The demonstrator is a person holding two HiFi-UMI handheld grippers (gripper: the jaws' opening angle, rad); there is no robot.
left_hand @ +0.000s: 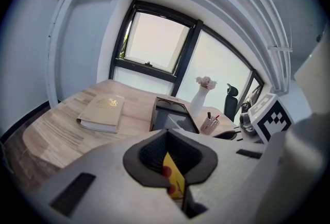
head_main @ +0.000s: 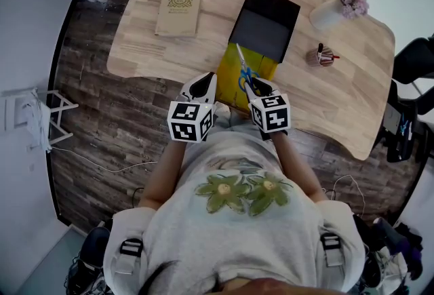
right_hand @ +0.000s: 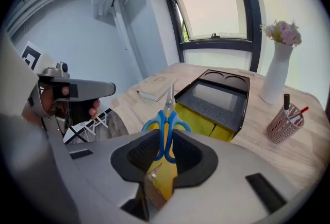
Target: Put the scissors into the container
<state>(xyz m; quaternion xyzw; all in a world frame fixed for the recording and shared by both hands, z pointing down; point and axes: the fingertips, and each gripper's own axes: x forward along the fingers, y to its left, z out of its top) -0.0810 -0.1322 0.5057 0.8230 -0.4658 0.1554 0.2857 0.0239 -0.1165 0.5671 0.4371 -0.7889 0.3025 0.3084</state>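
Note:
Blue-handled scissors (head_main: 244, 73) (right_hand: 166, 125) are clamped by the handles in my right gripper (head_main: 254, 87) (right_hand: 166, 158), with the blades pointing at the container. The container is a black open box (head_main: 264, 22) (right_hand: 219, 99) (left_hand: 170, 115) with a yellow part (head_main: 230, 76) (right_hand: 201, 120) at its near end, by the table's front edge. The scissors hang just above that yellow part. My left gripper (head_main: 203, 87) (left_hand: 172, 176) sits beside the yellow part's left edge. A yellow sliver shows in its narrow jaw gap; whether the pads press on it is unclear.
A beige book (head_main: 179, 10) (left_hand: 100, 112) lies left of the container. A white vase with flowers (head_main: 329, 12) (right_hand: 273, 76) and a mesh pen holder (head_main: 322, 56) (right_hand: 283, 125) stand to its right. A black chair (head_main: 413, 60) is beyond the table's right edge.

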